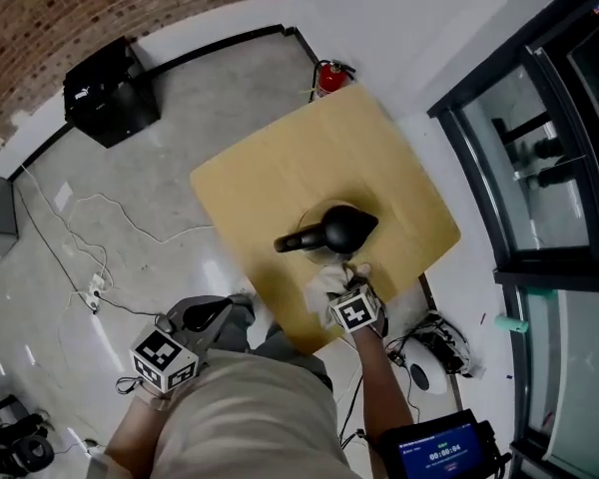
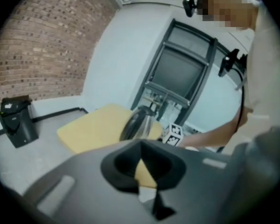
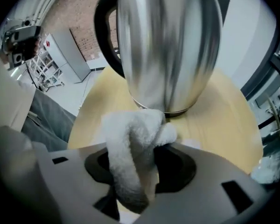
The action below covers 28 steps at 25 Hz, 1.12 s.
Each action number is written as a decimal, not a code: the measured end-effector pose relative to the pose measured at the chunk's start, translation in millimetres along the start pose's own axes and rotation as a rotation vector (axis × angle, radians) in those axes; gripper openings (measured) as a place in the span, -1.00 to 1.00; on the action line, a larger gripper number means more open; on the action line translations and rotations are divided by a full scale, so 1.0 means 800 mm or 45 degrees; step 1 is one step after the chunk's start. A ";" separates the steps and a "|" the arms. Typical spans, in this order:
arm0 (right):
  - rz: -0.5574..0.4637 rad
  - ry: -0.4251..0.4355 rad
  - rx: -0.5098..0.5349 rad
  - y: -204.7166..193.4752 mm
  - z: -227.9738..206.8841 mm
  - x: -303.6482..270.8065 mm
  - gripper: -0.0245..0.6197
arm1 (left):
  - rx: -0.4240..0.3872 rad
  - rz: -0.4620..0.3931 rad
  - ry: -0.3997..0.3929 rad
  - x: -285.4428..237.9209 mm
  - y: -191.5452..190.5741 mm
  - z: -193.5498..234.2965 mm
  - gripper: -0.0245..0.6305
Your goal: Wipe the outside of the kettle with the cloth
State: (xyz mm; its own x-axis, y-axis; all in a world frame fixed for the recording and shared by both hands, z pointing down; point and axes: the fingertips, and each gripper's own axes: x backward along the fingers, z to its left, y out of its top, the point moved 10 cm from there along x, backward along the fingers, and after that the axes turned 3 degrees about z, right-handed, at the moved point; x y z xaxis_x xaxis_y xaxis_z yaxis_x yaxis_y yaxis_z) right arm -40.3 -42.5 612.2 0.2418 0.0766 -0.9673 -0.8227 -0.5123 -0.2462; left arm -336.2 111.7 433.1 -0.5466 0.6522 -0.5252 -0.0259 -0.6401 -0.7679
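Directly ahead of right gripper (image 1: 343, 289), clamped on cloth (image 3: 130, 143) and pointing steeply down: kettle (image 1: 337, 230) on table (image 1: 270, 183), touching cloth; left gripper (image 1: 212, 313) closed, empty.

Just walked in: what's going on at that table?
A person with a two-jaw gripper in each hand is wiping a steel kettle that stands on a wooden table. The right gripper is clamped on a white cloth, which is bunched against the kettle's lower side near its base. The left gripper holds nothing and hangs off the table, close to the person's body.
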 end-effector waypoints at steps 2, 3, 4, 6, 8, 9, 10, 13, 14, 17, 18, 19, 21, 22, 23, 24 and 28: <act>-0.020 0.054 -0.068 -0.003 0.008 0.001 -0.42 | -0.064 0.005 0.009 -0.010 0.014 -0.008 -0.93; -0.059 0.109 -0.156 -0.007 0.009 0.000 -0.44 | -0.104 0.004 0.004 -0.019 0.025 -0.012 -0.93; -0.119 0.193 -0.285 -0.012 0.007 0.000 -0.46 | -0.154 0.002 -0.012 -0.030 0.039 -0.017 -0.93; -0.331 0.424 -0.645 -0.030 0.001 0.009 -0.47 | -0.293 0.002 -0.059 -0.057 0.075 -0.031 -0.93; -0.648 0.580 -1.011 -0.051 -0.012 0.027 -0.47 | -0.476 -0.016 -0.061 -0.092 0.120 -0.045 -0.93; -0.786 0.576 -1.124 -0.058 -0.023 0.038 -0.47 | -0.559 -0.024 -0.036 -0.113 0.143 -0.048 -0.93; -0.882 0.525 -1.169 -0.060 -0.039 0.050 -0.47 | -0.616 -0.009 0.001 -0.137 0.163 -0.049 -0.93; -1.008 0.341 -1.053 -0.032 -0.100 0.086 -0.48 | -0.521 0.080 0.178 -0.195 0.196 -0.033 -0.93; -1.042 0.311 -1.004 -0.016 -0.123 0.099 -0.48 | -0.409 0.068 0.251 -0.204 0.199 -0.027 -0.93; -1.156 0.307 -0.884 0.031 -0.185 0.133 -0.48 | -0.130 0.034 0.410 -0.211 0.184 -0.019 -0.93; -1.185 0.322 -0.843 0.047 -0.201 0.139 -0.48 | -0.075 0.038 0.443 -0.211 0.175 -0.018 -0.94; -1.207 0.335 -0.805 0.063 -0.214 0.140 -0.48 | -0.013 0.041 0.466 -0.211 0.165 -0.016 -0.94; -1.220 0.400 -0.752 0.090 -0.229 0.126 -0.48 | 0.170 0.026 0.477 -0.208 0.143 -0.014 -0.95; -1.205 0.474 -0.737 0.098 -0.230 0.114 -0.48 | 0.263 0.004 0.466 -0.206 0.132 -0.014 -0.95; -1.181 0.567 -0.727 0.103 -0.227 0.101 -0.48 | 0.328 -0.026 0.452 -0.204 0.122 -0.015 -0.96; -1.160 0.655 -0.725 0.104 -0.220 0.090 -0.48 | 0.354 -0.055 0.443 -0.203 0.116 -0.015 -0.96; -1.168 0.811 -0.786 0.070 -0.190 0.078 -0.50 | 0.297 -0.106 0.439 -0.197 0.117 0.008 -0.97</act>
State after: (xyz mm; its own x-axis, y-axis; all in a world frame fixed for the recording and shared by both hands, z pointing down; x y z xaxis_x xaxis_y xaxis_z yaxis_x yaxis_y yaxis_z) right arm 7.0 -196.8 546.9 0.9360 0.2777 -0.2161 0.1096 -0.8137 -0.5709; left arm -257.7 -53.2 446.2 -0.2240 0.7778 -0.5872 -0.2682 -0.6284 -0.7301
